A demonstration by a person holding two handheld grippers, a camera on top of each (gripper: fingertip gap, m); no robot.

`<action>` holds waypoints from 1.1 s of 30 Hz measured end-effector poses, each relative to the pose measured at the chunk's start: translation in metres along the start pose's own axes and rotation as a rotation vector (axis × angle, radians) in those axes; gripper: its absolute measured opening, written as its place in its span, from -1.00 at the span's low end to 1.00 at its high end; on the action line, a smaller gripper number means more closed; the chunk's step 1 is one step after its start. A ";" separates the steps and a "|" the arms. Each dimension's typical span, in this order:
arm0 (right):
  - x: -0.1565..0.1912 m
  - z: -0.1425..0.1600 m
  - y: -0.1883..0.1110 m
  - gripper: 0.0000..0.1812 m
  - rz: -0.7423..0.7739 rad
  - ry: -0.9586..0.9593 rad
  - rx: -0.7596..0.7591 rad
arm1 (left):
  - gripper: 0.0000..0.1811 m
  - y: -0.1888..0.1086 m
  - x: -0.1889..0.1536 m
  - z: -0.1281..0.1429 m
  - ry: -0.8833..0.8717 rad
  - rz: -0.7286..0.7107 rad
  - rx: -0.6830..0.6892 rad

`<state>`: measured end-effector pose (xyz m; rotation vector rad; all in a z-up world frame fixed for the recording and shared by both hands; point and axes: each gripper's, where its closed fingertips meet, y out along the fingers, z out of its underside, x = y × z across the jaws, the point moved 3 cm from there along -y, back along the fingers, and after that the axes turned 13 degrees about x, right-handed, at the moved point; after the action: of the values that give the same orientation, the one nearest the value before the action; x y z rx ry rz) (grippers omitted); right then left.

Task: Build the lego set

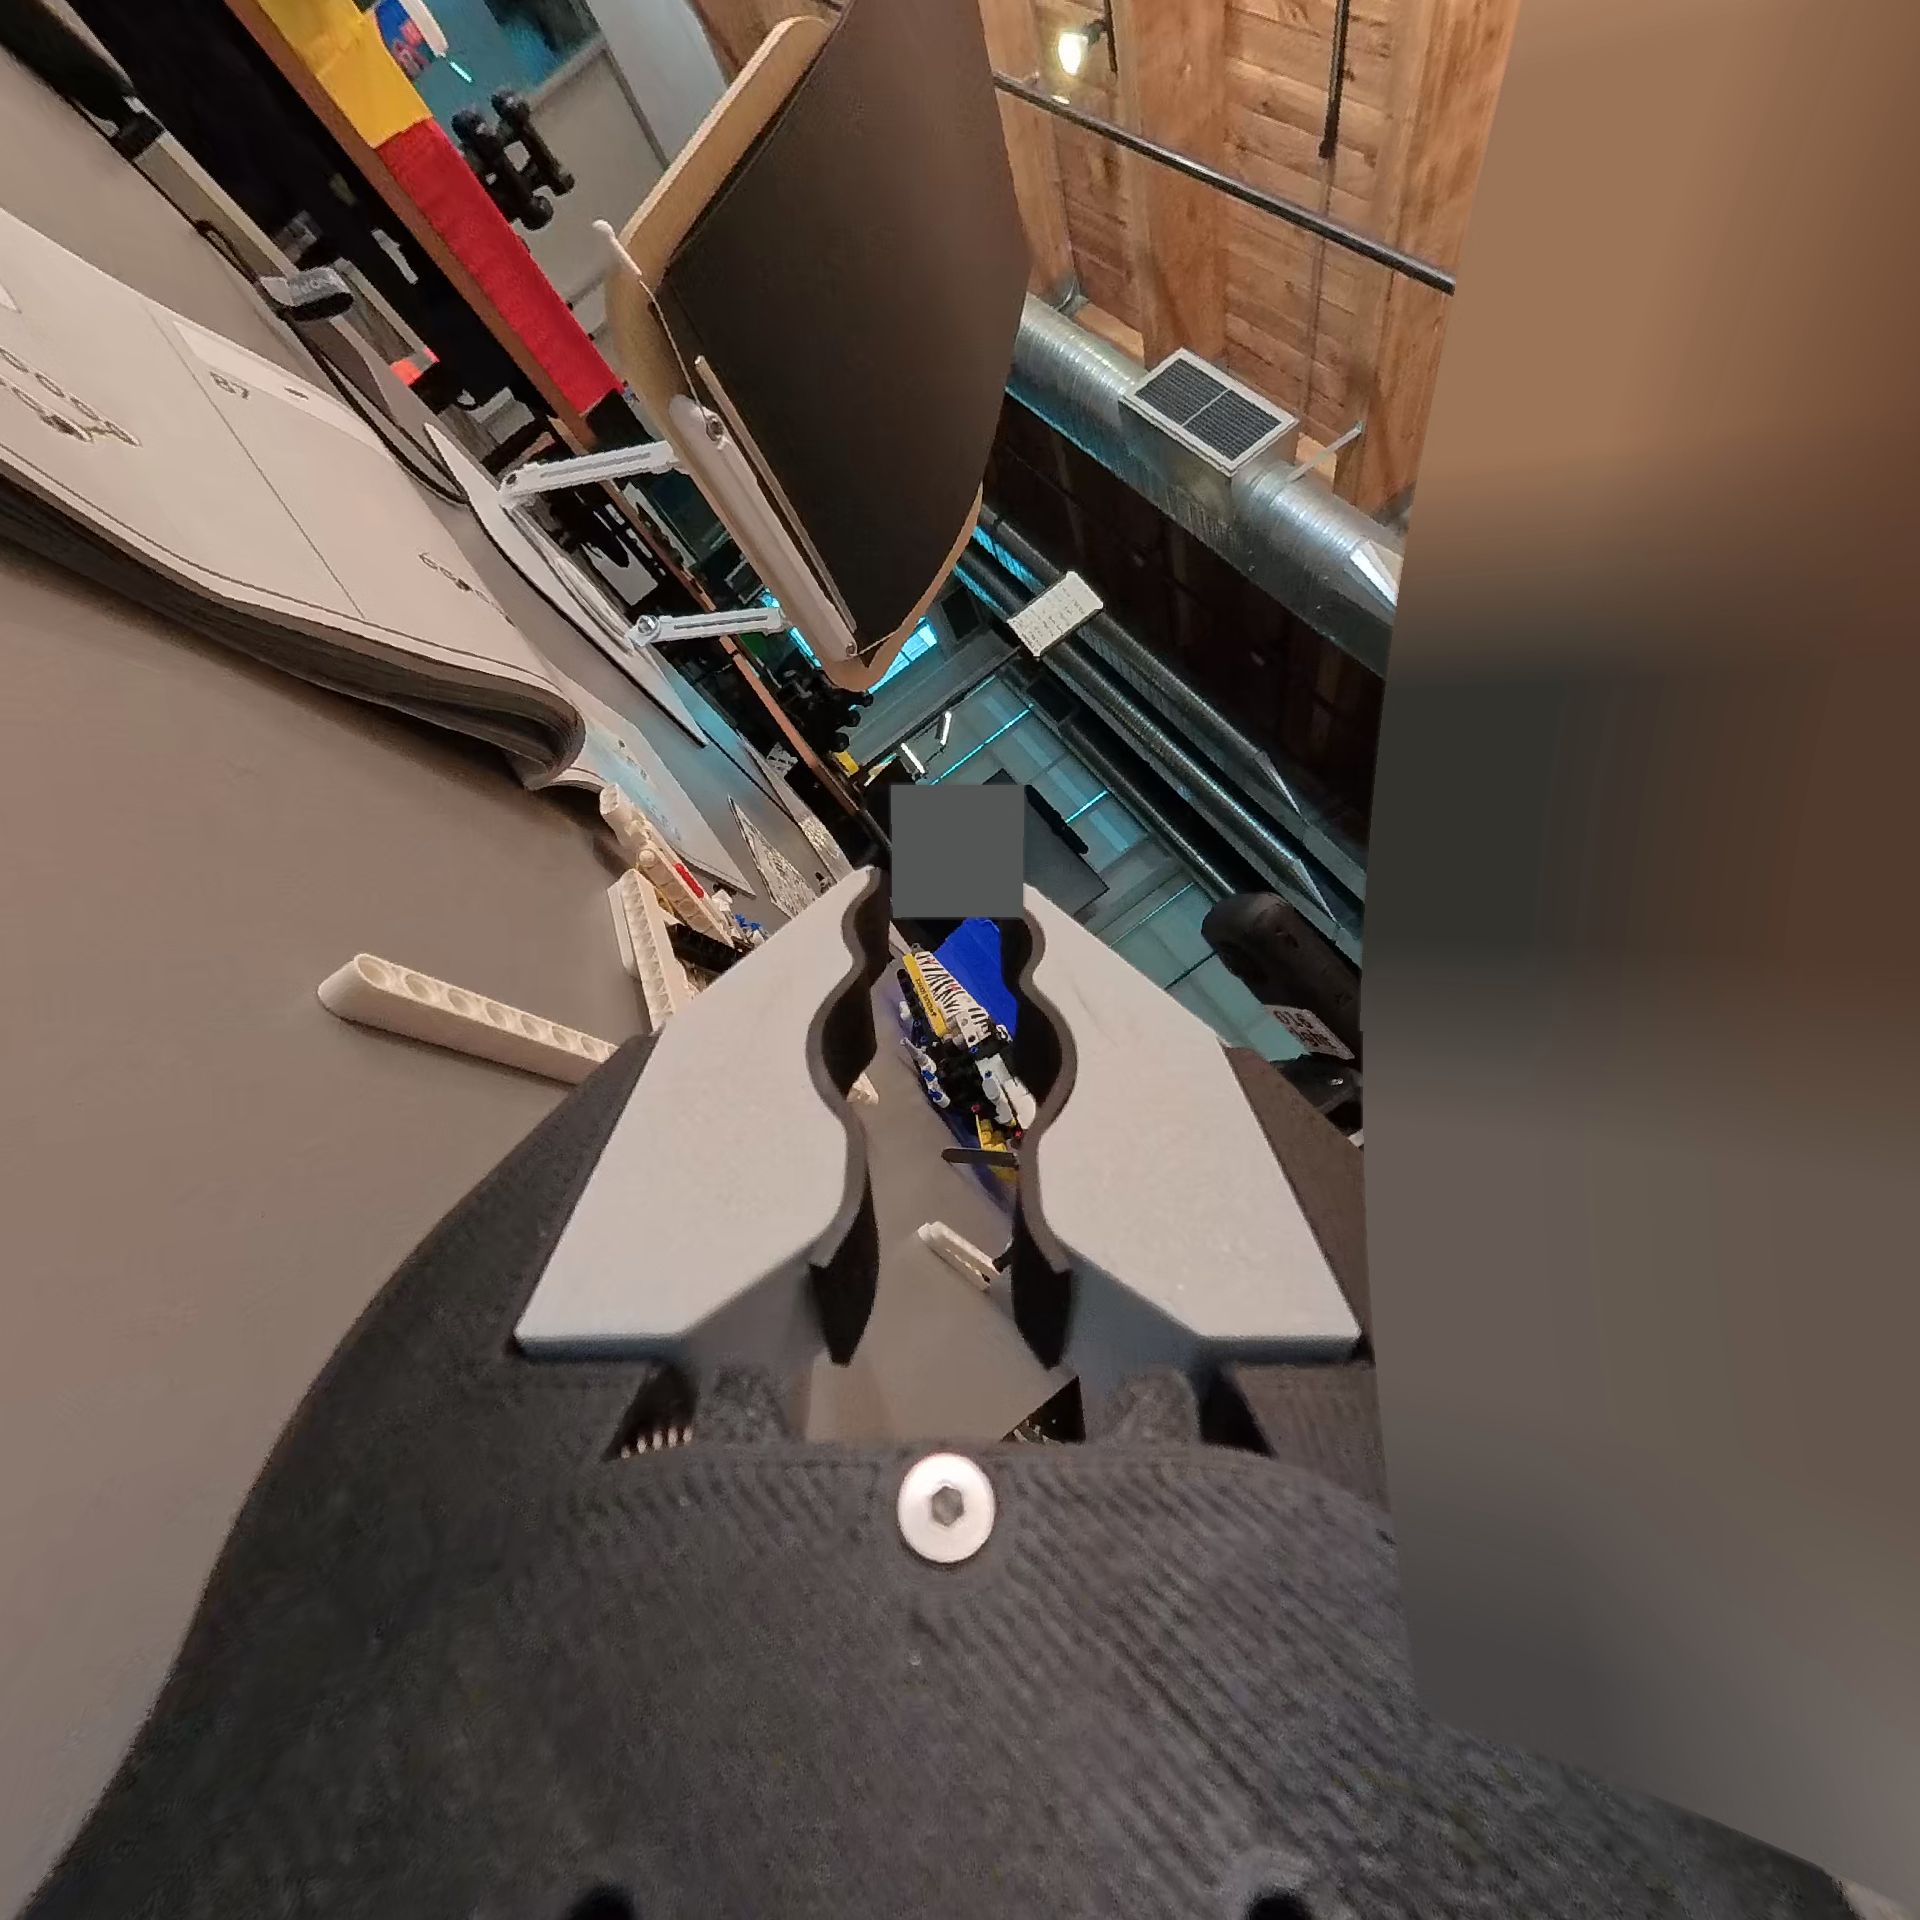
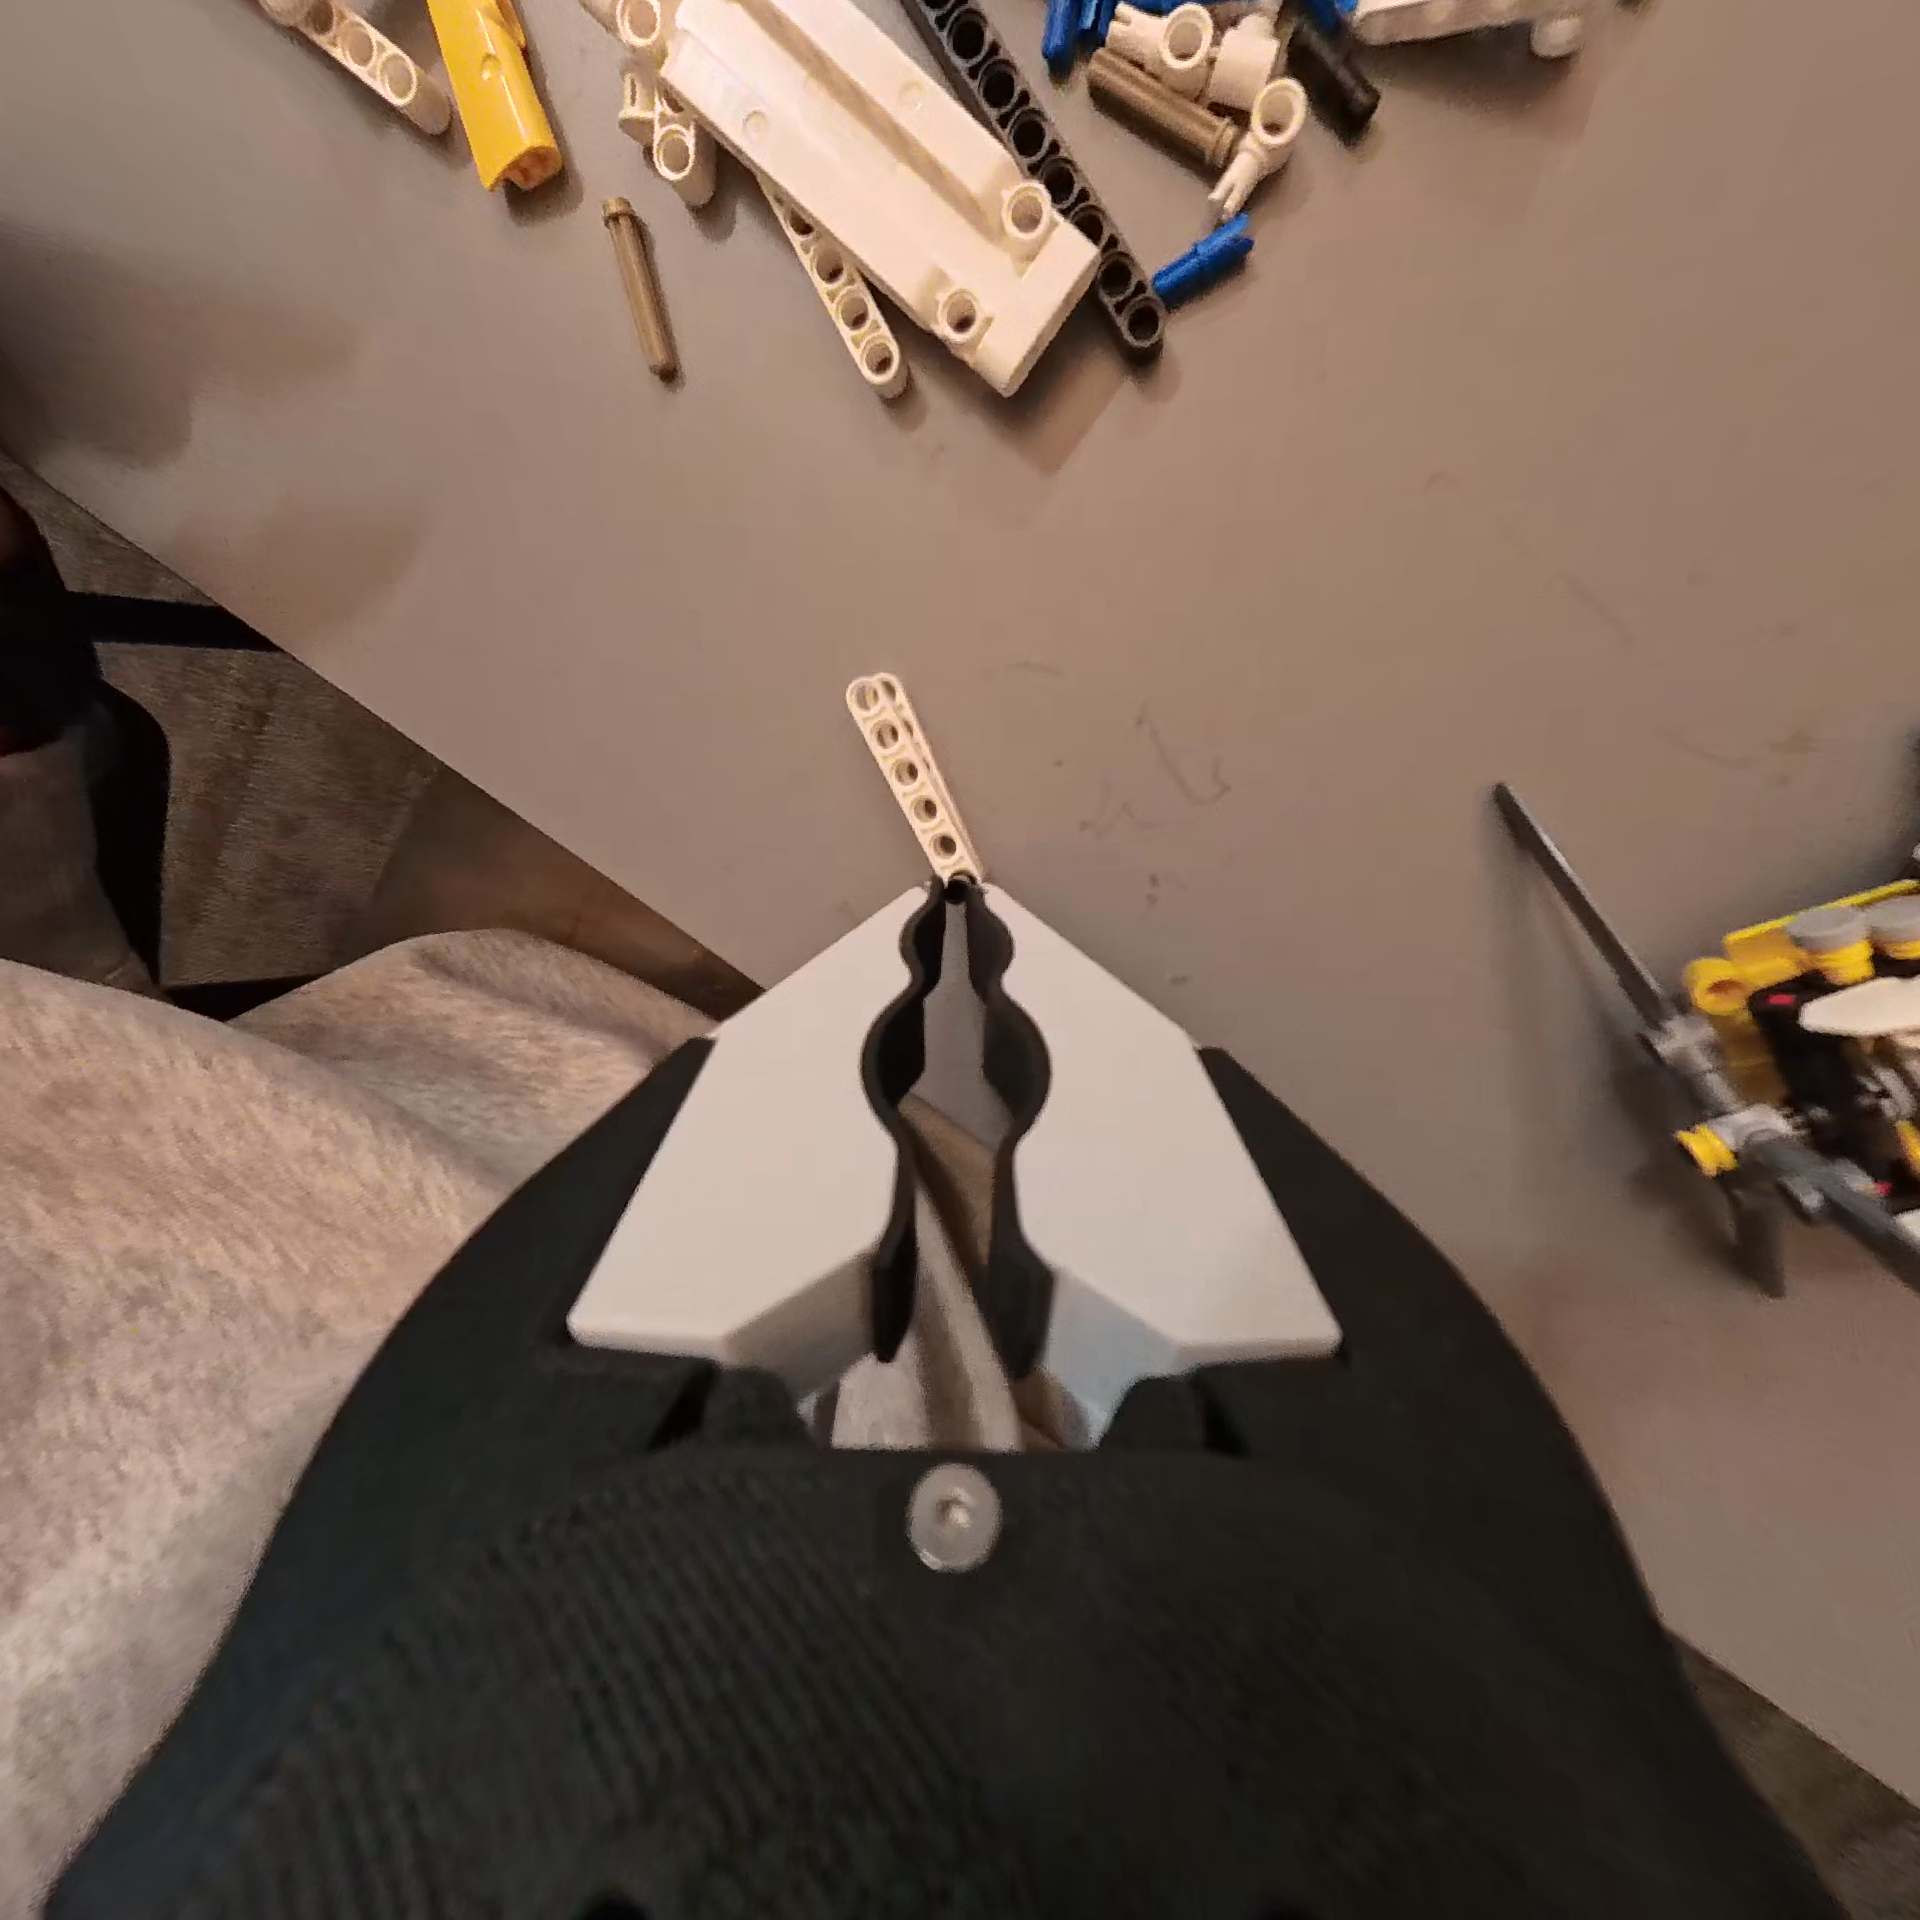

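My right gripper (image 2: 954,885) is shut on the near end of a thin white beam (image 2: 914,774) with several holes; the beam sticks out forward over the grey table (image 2: 1351,623). A partly built yellow, black and grey model (image 2: 1818,1070) lies at the right edge of the right wrist view. In the left wrist view my left gripper (image 1: 951,914) is open and empty, low over the table, and the model (image 1: 971,1049) shows farther off between its fingers. A long white beam (image 1: 468,1013) lies to its left.
Loose parts lie at the far side: a white panel (image 2: 894,177), a black beam (image 2: 1049,177), a yellow piece (image 2: 494,94), a tan axle (image 2: 639,286), blue pins (image 2: 1200,265). An open instruction booklet (image 1: 260,499) and a chair (image 1: 831,343) are to the left. The table edge (image 2: 416,748) runs diagonally, with grey cloth below.
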<state>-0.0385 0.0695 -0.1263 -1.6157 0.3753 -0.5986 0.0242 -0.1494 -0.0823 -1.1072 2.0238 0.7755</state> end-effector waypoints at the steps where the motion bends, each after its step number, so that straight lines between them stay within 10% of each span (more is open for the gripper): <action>1: 0.000 -0.001 0.000 -0.98 0.015 -0.015 0.002 | -0.80 0.000 0.000 0.000 0.000 -0.001 -0.001; 19: 0.003 -0.002 -0.007 -0.73 0.426 -0.570 0.099 | -0.81 0.000 0.000 -0.001 -0.013 0.012 -0.004; 33: 0.010 0.003 0.002 -0.90 0.639 -1.124 0.203 | -0.82 0.000 0.001 -0.001 -0.018 0.015 -0.004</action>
<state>-0.0282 0.0664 -0.1266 -1.2948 -0.0368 0.7366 0.0241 -0.1504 -0.0826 -1.0845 2.0186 0.7944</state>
